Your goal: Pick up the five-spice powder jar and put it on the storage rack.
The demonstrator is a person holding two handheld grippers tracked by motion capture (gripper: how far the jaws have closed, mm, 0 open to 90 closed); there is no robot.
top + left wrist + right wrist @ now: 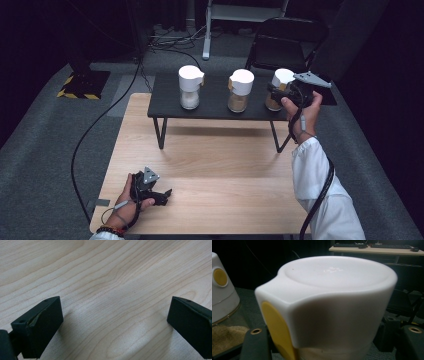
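A: Right gripper (276, 93) first. It is seen at the rightmost of three jars, its jaws clamped on the jar (276, 90) below the white lid (329, 302). In the right gripper view the lid looms close between the two black jaws, a yellow tab on its side.

B: Grip confirmed, then?

A: Judged so: the jaws are drawn nearly together and pressed to the jar's flanks (the glass itself is mostly hidden under the lid). The jar is noted standing upright on the small dark shelf (165, 102) raised on legs above the bench (210, 165), at its right end.

B: And the left gripper?

A: Left gripper (161, 196) is rested low on the bench, near its front left corner, jaws wide apart, nothing between them; bare wood grain is seen under them in the left gripper view.

B: Neighbours?

A: A middle jar (239, 91) of brownish grains just beside, and a far jar (190, 87) of white contents well apart, to the left.

B: Step in hand?

A: Taken as the grasp being completed, lift not yet begun. A straight rise is called for next, with the jar kept upright and carried clear of the middle jar. A slip on smooth glass is the likely risk.
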